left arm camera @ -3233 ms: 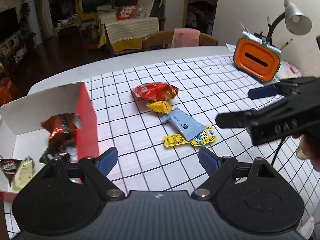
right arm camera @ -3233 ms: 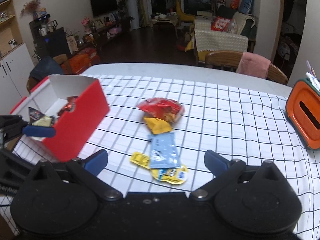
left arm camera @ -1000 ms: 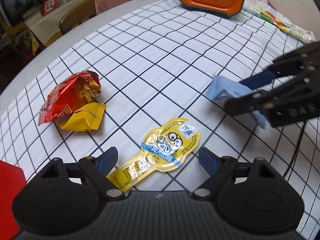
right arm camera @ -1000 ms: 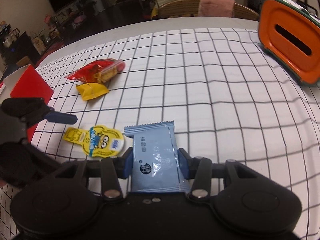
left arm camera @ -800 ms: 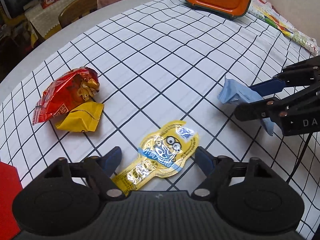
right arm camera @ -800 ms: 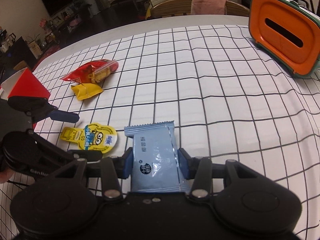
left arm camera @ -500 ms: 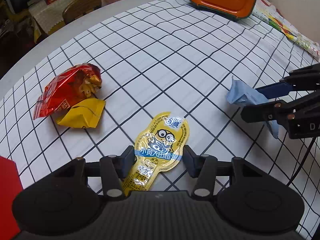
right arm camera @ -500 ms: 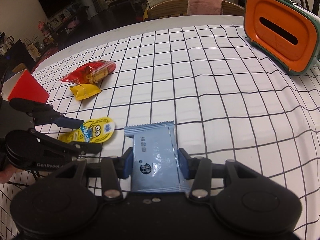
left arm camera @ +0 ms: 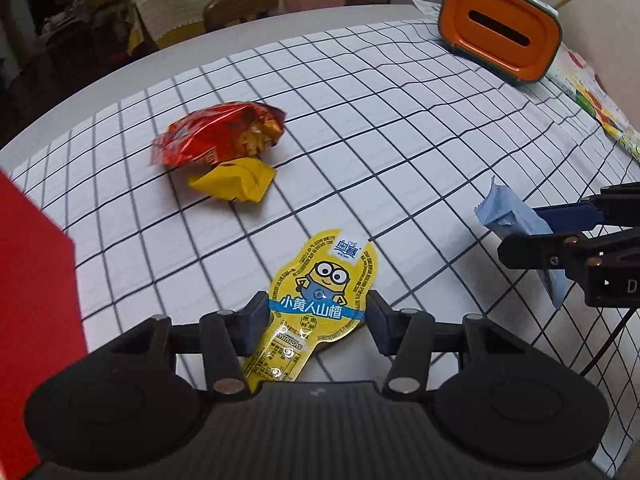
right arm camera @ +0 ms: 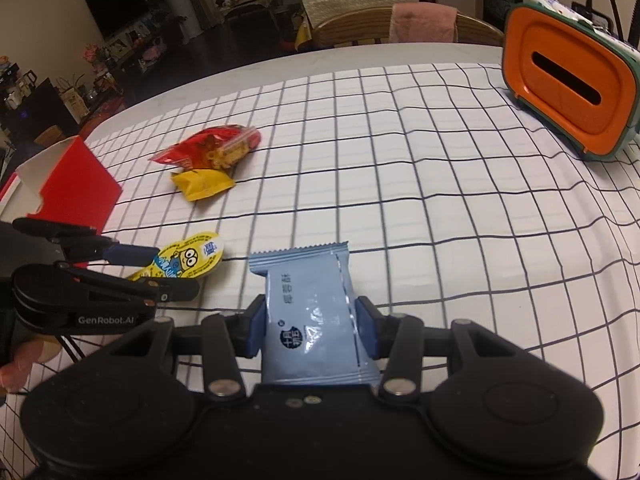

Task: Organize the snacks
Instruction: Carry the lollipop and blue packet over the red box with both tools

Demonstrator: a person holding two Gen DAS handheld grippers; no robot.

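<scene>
Both tongs are loaded: the left tongs [left arm camera: 318,316] clench the yellow pouch [left arm camera: 320,300], the right tongs [right arm camera: 311,326] the blue packet [right arm camera: 316,320], both just off the worktop [left arm camera: 400,140]. Next, likely carry them to the red box [right arm camera: 76,184]; red bag [left arm camera: 216,138] and yellow wrapper [left arm camera: 236,180] lie beside it.

Table [right arm camera: 460,216]: round-edged, covered by a white cloth with a black grid. On it: a red snack bag [left arm camera: 218,136] with a yellow packet [left arm camera: 234,180] touching its near side; a red box [right arm camera: 74,184] at the left edge; an orange container with a dark slot [right arm camera: 568,88] far right. Printed paper [left arm camera: 592,100] lies beside that container.
</scene>
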